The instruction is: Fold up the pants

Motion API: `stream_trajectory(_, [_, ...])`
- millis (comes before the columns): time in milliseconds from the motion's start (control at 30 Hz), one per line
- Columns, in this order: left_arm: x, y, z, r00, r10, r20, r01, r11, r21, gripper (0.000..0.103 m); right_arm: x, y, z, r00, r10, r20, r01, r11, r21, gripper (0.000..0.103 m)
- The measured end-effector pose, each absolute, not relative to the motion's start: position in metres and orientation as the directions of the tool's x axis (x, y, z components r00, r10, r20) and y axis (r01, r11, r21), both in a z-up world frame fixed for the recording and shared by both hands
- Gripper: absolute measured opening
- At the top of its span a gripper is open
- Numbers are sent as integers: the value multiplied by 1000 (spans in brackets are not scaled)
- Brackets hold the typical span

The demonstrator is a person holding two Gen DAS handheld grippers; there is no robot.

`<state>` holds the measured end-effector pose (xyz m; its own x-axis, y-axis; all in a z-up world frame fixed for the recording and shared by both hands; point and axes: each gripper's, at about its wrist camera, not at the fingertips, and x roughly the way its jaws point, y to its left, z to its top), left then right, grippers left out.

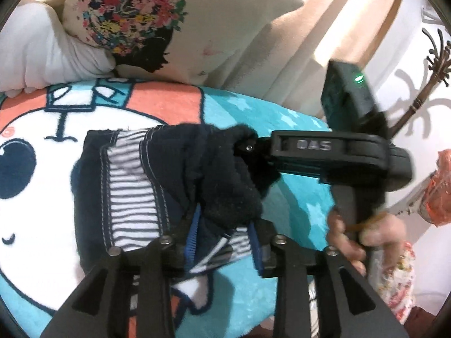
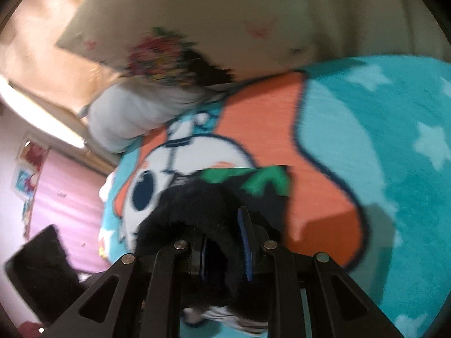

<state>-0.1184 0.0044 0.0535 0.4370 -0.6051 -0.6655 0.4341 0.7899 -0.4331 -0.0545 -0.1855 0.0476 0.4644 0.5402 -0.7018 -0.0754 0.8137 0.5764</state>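
Dark navy pants (image 1: 126, 186) with a striped lining lie bunched on a cartoon blanket (image 1: 296, 197). My left gripper (image 1: 224, 242) sits low at their near edge. Its blue pads (image 1: 191, 242) stand apart, with loose striped cloth between them and no press on it. My right gripper (image 1: 246, 148) comes in from the right, held by a hand (image 1: 380, 233), and is shut on a dark fleecy fold of the pants. In the blurred right wrist view, that gripper (image 2: 224, 250) pinches the pants (image 2: 197, 205), which show green patches, above the blanket (image 2: 394, 169).
A cream pillow with a flower print (image 1: 197, 28) and a white pillow (image 1: 42, 50) lean at the head of the bed. Curtains and a dark coat stand (image 1: 422, 84) are at the right. A black object (image 2: 42, 267) sits beside the bed over a pink floor.
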Motion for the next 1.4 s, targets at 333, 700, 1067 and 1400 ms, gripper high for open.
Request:
stream_trajectory(333, [-129, 40, 60, 454, -609, -650, 419, 790, -448, 51, -82, -189, 94, 628, 481, -611, -100, 829, 550, 39])
stream_trajectory(700, [-114, 37, 31, 417, -581, -699, 389, 809, -440, 53, -100, -209, 103, 683, 395, -615, 37, 822, 568, 57])
stream_trajectory(1067, [-131, 81, 53, 402, -628, -667, 398, 775, -491, 53, -80, -179, 52, 535, 701, -471, -81, 597, 798, 57])
stream_trajectory(1400, [-71, 74, 73, 503, -591, -630, 296, 803, -517, 53, -96, -166, 42, 609, 496, -619, -83, 816, 572, 56])
